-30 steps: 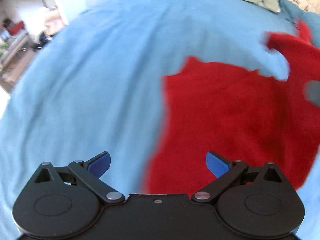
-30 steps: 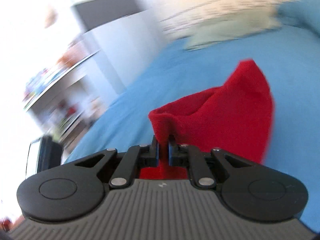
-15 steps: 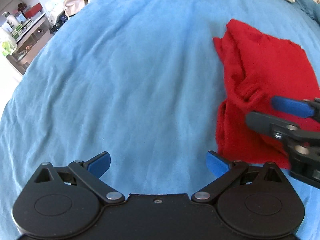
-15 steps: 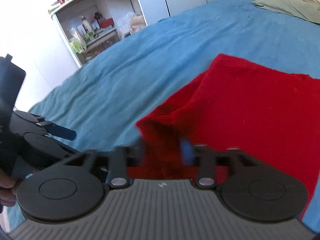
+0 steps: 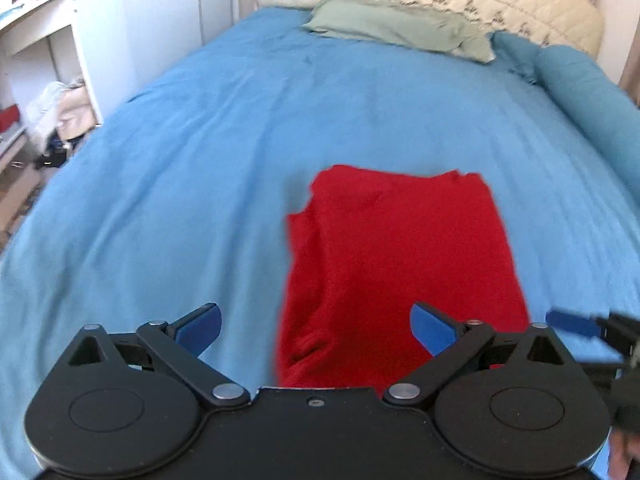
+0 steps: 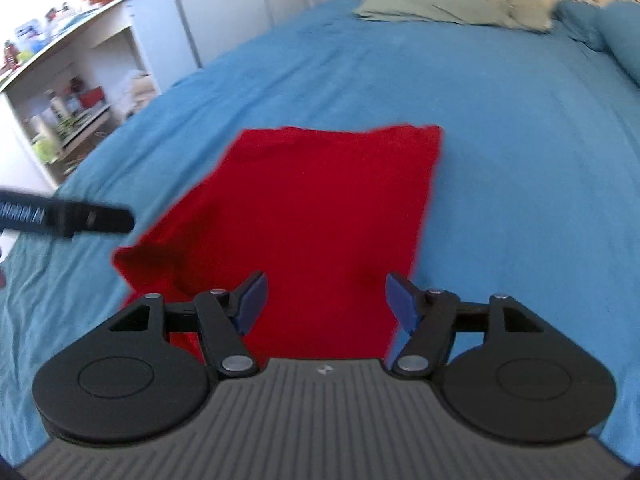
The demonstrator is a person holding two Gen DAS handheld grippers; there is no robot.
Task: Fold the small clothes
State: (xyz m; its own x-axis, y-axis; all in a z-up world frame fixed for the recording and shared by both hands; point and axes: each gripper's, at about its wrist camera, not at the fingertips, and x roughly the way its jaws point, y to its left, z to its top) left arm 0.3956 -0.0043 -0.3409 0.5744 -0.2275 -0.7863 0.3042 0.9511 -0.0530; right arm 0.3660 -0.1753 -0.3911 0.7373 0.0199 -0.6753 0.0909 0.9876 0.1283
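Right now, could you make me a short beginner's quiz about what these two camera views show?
1. True or false: the right claw grips the red knitted garment.
2. What does the garment lie on: A the blue bedspread, B a wooden table, C the floor?
3. What colour is the flat pillow at the head of the bed?

Key: 1 false, the jaws are opening and the pads press on nothing; the left claw is open too. 2 A. 3 pale green.
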